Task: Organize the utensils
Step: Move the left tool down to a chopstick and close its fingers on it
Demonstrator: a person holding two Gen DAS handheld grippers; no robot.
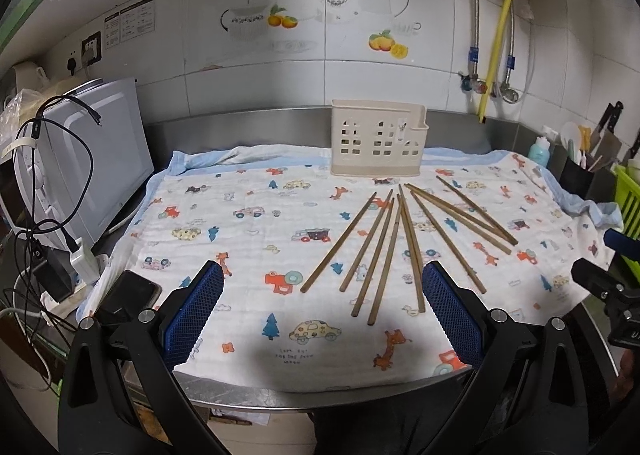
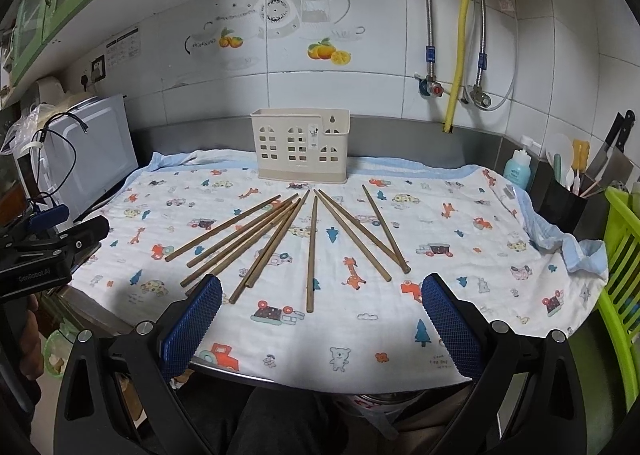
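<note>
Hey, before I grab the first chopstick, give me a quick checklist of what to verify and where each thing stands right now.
1. Left gripper open and holding nothing: ok.
2. Right gripper open and holding nothing: ok.
3. Chopsticks lying flat on the patterned cloth, fanned out in reach: ok, though several on the left side lie close together or overlap.
4. Cream utensil holder upright at the back of the cloth, behind the chopsticks: ok.
5. Holder already empty inside: cannot tell; its top opening is not visible from these views.
6. Nothing lying between the grippers and the chopsticks: ok.
</note>
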